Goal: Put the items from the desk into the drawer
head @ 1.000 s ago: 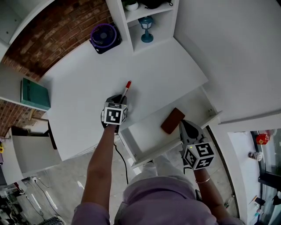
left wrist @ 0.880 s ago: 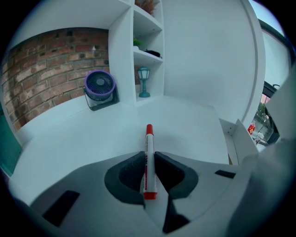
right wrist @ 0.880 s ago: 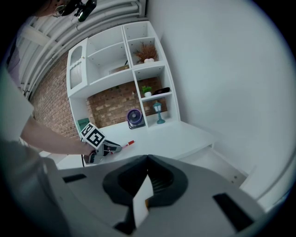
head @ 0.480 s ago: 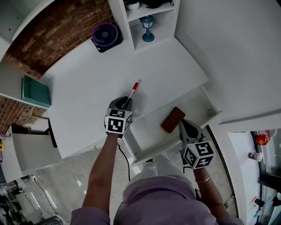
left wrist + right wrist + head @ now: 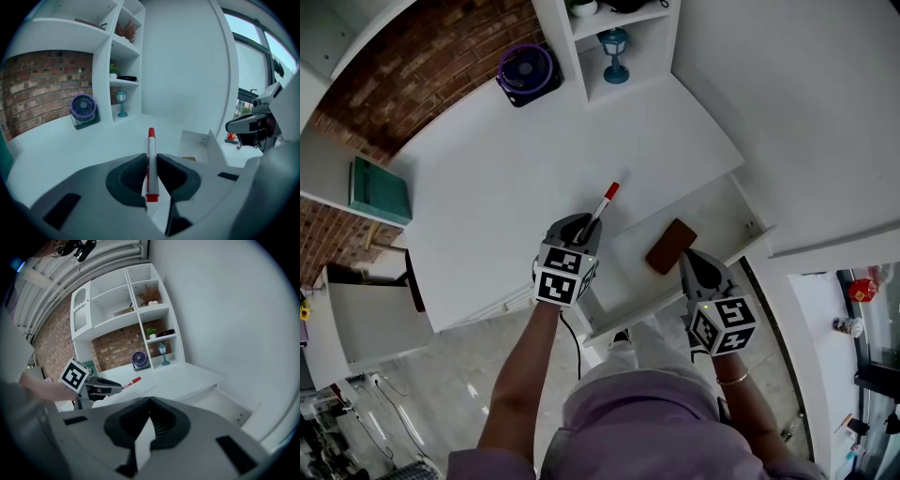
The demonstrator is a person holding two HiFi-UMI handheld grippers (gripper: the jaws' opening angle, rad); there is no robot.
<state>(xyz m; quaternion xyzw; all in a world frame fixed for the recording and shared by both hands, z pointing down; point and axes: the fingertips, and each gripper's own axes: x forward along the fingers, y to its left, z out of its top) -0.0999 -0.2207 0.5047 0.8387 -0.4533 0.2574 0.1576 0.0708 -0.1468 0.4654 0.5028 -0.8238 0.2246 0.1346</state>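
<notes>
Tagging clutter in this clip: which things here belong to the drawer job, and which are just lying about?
Job: white marker with a red cap, clamped in the left gripper; open white drawer; brown rectangular block inside it.
Lying about, probably: round purple fan; blue shelf lantern; teal book.

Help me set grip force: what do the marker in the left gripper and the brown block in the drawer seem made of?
Marker: probably hard plastic with a smooth finish, going by the even white barrel with a red cap and red end. Brown block: matte, uniformly brown, with rounded corners; maybe leather, fabric or wood, but it is too small to tell.
</notes>
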